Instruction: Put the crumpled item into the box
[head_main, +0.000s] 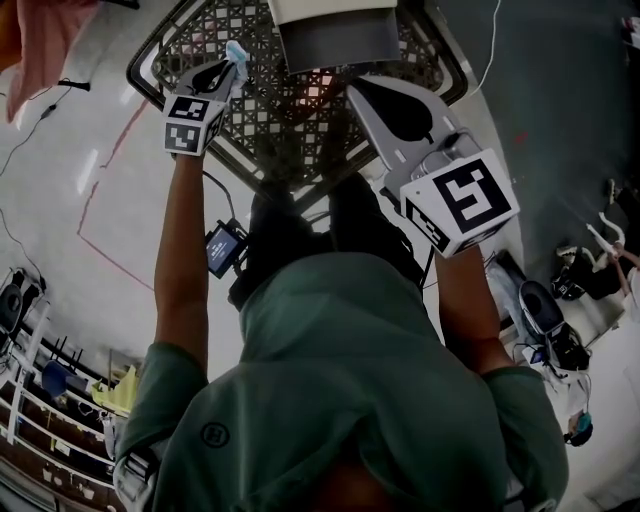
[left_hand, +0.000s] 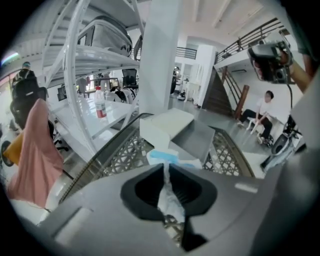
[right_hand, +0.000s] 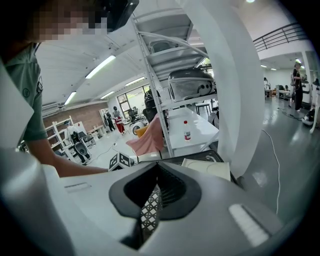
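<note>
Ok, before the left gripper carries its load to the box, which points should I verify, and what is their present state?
1. Crumpled item pinched in left gripper: ok.
2. Box open at the top: ok.
3. Item above the box opening: not ok; in the head view it hangs over the lattice table, left of the box.
4. Right gripper shut, empty, apart from the box: ok.

A: Head view looks steeply down past the person's torso (head_main: 350, 380), with the lattice table (head_main: 290, 130) at frame top?
B: Yep. Both gripper views skim that table up close; the left one faces the box (left_hand: 165, 125) too.
</note>
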